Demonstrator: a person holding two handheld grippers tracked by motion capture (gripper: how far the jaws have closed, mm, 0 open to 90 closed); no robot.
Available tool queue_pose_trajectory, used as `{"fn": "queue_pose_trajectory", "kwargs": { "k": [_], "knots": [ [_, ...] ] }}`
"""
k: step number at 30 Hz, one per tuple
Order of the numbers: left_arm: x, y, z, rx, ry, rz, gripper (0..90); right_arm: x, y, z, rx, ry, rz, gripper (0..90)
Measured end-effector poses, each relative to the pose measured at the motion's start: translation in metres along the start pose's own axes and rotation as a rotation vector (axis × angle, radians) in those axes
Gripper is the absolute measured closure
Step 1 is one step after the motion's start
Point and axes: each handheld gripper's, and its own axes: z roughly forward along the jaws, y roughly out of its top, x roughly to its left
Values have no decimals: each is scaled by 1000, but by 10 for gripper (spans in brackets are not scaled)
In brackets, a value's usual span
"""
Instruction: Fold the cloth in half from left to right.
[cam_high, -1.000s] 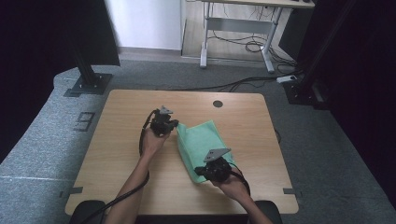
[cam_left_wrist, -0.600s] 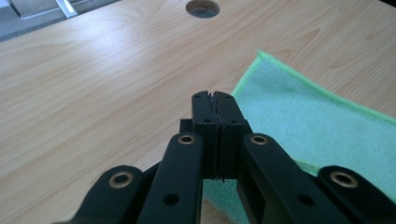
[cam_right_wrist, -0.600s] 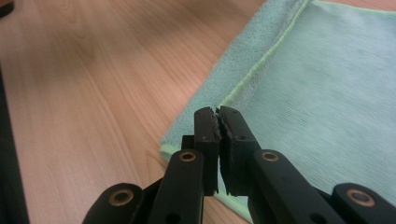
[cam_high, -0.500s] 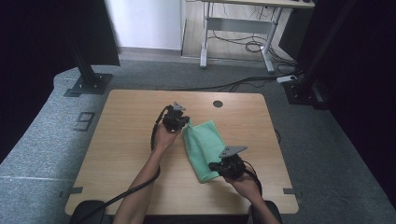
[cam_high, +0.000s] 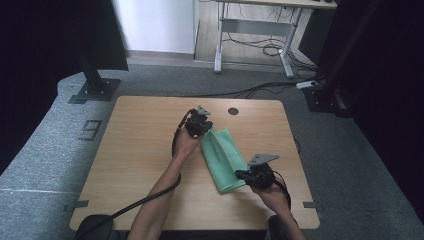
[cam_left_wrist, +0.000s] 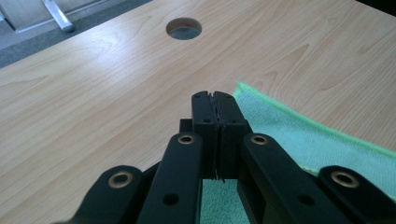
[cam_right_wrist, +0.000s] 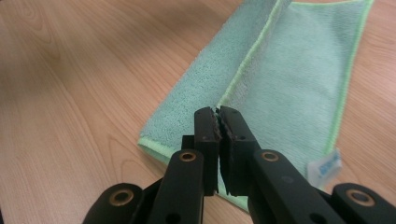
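Observation:
A green cloth (cam_high: 226, 156) lies lengthwise on the wooden table (cam_high: 140, 150), one long side folded over itself. My left gripper (cam_high: 204, 127) sits at the cloth's far left corner. In the left gripper view its jaws (cam_left_wrist: 215, 100) are pressed together, with the cloth (cam_left_wrist: 322, 140) beneath them and to their right. My right gripper (cam_high: 240, 175) is at the near end. In the right gripper view its jaws (cam_right_wrist: 218, 114) are shut on the folded edge of the cloth (cam_right_wrist: 299, 79), which runs straight into the tips.
A round cable hole (cam_high: 233, 111) (cam_left_wrist: 184, 28) lies just beyond the left gripper. A white label (cam_right_wrist: 327, 163) sticks out of the cloth's near corner. Bare wood spreads to the left. Beyond the table stand a desk frame (cam_high: 250, 30) and floor cables (cam_high: 270, 50).
Both hands have moved to the right across the table, drawing the cloth's left edge over with them. The cloth now looks narrower and folded.

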Motion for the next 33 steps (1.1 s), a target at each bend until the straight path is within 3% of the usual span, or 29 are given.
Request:
{"fn": "queue_pose_trajectory", "kwargs": {
  "k": [12, 19, 29, 33],
  "knots": [
    [-11, 12, 20, 12, 1, 18, 876, -15, -8, -7, -7, -41, 35, 852],
    [-19, 9, 37, 35, 10, 30, 872, -27, -24, 0, 27, -68, 75, 852],
    [-24, 11, 46, 42, 3, 38, 860, -34, -30, 2, 55, -97, 84, 852],
    [-26, 12, 48, 33, 0, 56, 749, -36, -33, 3, 66, -110, 88, 852]
  ]
}}
